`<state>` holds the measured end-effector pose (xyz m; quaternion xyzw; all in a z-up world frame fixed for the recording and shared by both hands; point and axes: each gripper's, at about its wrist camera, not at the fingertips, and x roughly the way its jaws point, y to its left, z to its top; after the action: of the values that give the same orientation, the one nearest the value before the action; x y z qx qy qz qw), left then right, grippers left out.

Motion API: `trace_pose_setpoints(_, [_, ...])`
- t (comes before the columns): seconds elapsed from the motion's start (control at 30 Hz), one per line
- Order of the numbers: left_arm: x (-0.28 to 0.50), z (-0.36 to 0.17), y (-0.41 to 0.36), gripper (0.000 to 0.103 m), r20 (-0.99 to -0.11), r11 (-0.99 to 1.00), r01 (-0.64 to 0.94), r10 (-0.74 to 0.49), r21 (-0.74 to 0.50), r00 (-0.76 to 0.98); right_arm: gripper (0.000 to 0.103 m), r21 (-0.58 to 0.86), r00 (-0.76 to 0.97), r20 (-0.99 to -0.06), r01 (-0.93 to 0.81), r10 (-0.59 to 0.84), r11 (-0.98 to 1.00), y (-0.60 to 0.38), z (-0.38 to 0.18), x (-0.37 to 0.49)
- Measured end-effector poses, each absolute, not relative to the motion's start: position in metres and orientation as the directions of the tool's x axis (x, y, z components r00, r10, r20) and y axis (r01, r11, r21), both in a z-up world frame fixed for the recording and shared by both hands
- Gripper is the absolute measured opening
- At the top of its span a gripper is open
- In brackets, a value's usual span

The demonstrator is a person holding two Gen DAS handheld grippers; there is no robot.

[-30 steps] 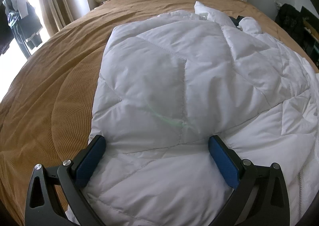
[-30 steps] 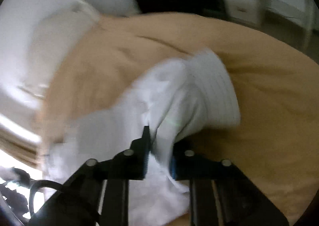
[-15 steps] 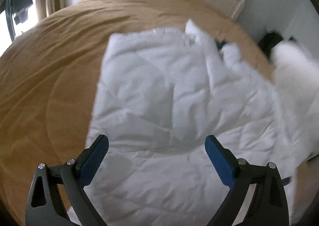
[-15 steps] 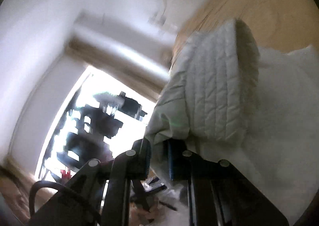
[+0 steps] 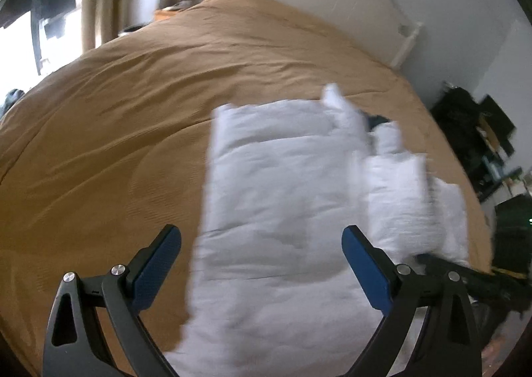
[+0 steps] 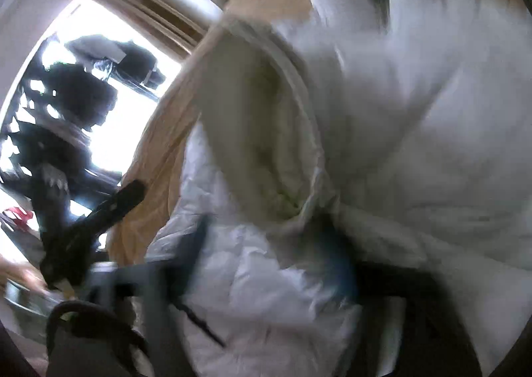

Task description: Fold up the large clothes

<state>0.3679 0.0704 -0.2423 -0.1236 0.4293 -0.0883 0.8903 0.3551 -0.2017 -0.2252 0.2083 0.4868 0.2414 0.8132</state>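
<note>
White padded garment lies on the bed, spread over the tan bedspread on the side away from the window, its collar end toward the headboard. A folded sleeve rests on the garment's far-from-window edge. Picture detail is blurred.

Left claw: jaws wide apart, blue pads clear of the fabric, nothing gripped; it hangs above the garment's near hem. 1 finger stands over bare bedspread on the window side, the other over the white fabric.

Right claw: heavily blurred in the right wrist view; jaws are opening. White fabric lies between and beyond the fingers, and no pad can be seen pressing on it. The sleeve's cuff opening faces this camera just past the claw.

The window shows bright behind dark hanging clothes, beyond the bed's edge
</note>
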Motion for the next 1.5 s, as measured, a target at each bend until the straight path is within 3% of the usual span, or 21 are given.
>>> trace_pose_setpoints(0.03, [0.365, -0.234, 0.057, 0.098, -0.729, 0.954, 0.079, -0.274, -0.29, 0.628, 0.097, 0.508, 0.473, -0.689, -0.225, 0.549, 0.831, -0.204, -0.201, 0.34])
trace_pose_setpoints(0.2, [0.353, -0.223, -0.028, 0.102, -0.679, 0.949, 0.241, -0.314, -0.203, 0.664, 0.101, 0.382, 0.62, -0.653, -0.227, 0.435, 0.896, -0.258, -0.147, 0.29])
trace_pose_setpoints(0.33, [0.377, -0.266, -0.093, 0.098, -0.765, 0.953, 0.284, -0.257, -0.102, 0.59, 0.101, 0.448, 0.669, -0.626, -0.113, 0.401, 0.887, -0.317, -0.144, 0.264])
trace_pose_setpoints(0.4, [0.386, -0.284, -0.097, 0.077, -0.793, 0.95, 0.275, -0.282, -0.15, 0.54, 0.101, 0.478, 0.657, -0.639, -0.067, 0.399, 0.876, -0.338, -0.158, 0.263])
trace_pose_setpoints(0.47, [0.394, -0.292, -0.08, 0.024, -0.797, 0.944, 0.221, -0.327, -0.247, 0.508, 0.101, 0.481, 0.644, -0.665, -0.018, 0.378, 0.877, -0.35, -0.168, 0.266])
trace_pose_setpoints(0.57, [0.405, -0.296, -0.036, 0.015, -0.772, 0.912, 0.105, -0.394, -0.397, 0.498, 0.101, 0.485, 0.633, -0.685, 0.026, 0.362, 0.874, -0.364, -0.173, 0.266])
trace_pose_setpoints(0.7, [0.405, -0.295, 0.019, 0.013, -0.72, 0.818, -0.013, -0.499, -0.576, 0.482, 0.101, 0.481, 0.652, -0.675, 0.035, 0.345, 0.876, -0.37, -0.169, 0.26])
trace_pose_setpoints(0.83, [0.395, -0.299, 0.038, 0.014, -0.749, 0.837, -0.01, -0.484, -0.546, 0.452, 0.099, 0.435, 0.655, -0.688, 0.027, 0.312, 0.9, -0.363, -0.169, 0.259])
trace_pose_setpoints(0.87, [0.394, -0.305, 0.039, 0.014, -0.757, 0.836, -0.025, -0.483, -0.548, 0.441, 0.096, 0.417, 0.653, -0.696, 0.031, 0.298, 0.908, -0.359, -0.173, 0.262])
trace_pose_setpoints(0.93, [0.394, -0.324, 0.049, 0.018, -0.76, 0.821, -0.053, -0.5, -0.569, 0.414, 0.077, 0.395, 0.62, -0.733, 0.053, 0.28, 0.917, -0.354, -0.193, 0.272])
trace_pose_setpoints(1.03, [0.394, -0.332, 0.06, 0.018, -0.729, 0.769, -0.075, -0.564, -0.635, 0.389, 0.067, 0.33, 0.515, -0.825, 0.105, 0.233, 0.938, -0.348, -0.243, 0.296])
trace_pose_setpoints(1.13, [0.395, -0.302, 0.07, 0.018, -0.738, 0.804, -0.032, -0.528, -0.593, 0.42, 0.069, 0.262, 0.507, -0.842, 0.081, 0.187, 0.962, -0.337, -0.262, 0.305])
trace_pose_setpoints(1.2, [0.382, -0.267, 0.074, 0.017, -0.781, 0.906, -0.028, -0.349, -0.423, 0.518, 0.074, 0.246, 0.498, -0.849, 0.073, 0.179, 0.966, -0.332, -0.259, 0.307])
trace_pose_setpoints(1.27, [0.373, -0.239, 0.076, 0.016, -0.754, 0.949, -0.034, -0.228, -0.315, 0.615, 0.076, 0.239, 0.494, -0.852, 0.074, 0.173, 0.968, -0.332, -0.259, 0.308])
trace_pose_setpoints(1.43, [0.383, -0.234, 0.032, 0.018, -0.709, 0.916, 0.095, -0.364, -0.39, 0.605, 0.077, 0.251, 0.5, -0.848, 0.09, 0.174, 0.964, -0.336, -0.257, 0.307])
trace_pose_setpoints(1.5, [0.396, -0.252, 0.006, 0.027, -0.736, 0.919, 0.121, -0.376, -0.376, 0.563, 0.073, 0.25, 0.507, -0.847, 0.112, 0.161, 0.962, -0.338, -0.249, 0.304])
